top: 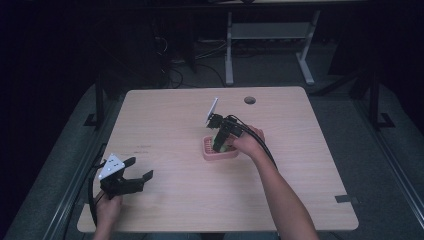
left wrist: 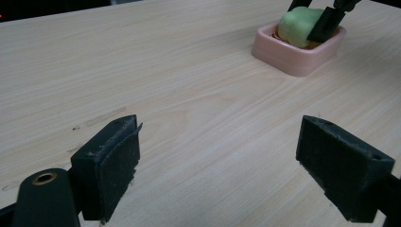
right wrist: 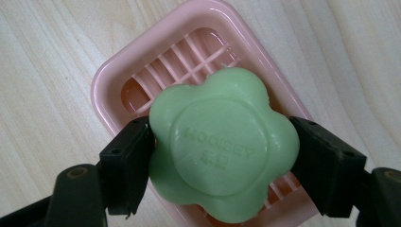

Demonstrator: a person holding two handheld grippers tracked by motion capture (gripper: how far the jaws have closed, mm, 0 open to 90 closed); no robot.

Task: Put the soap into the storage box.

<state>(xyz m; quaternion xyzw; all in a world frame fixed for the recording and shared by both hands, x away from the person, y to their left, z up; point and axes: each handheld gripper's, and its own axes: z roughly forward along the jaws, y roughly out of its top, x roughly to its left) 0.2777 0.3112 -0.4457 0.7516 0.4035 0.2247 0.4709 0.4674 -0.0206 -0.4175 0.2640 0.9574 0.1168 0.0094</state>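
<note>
The pale wooden table (top: 165, 125) bears a pink slatted plastic soap dish (right wrist: 118, 75) near its middle. Directly over the dish, the right gripper (right wrist: 222, 156) clamps a green flower-shaped soap bar (right wrist: 222, 146) by its sides — flat face up. The left gripper (left wrist: 222, 165) idles well apart, jaws wide — holding nothing.

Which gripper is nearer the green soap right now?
Right. The right gripper is clamped on the green soap over the pink dish; the left gripper sits open, far off.
</note>
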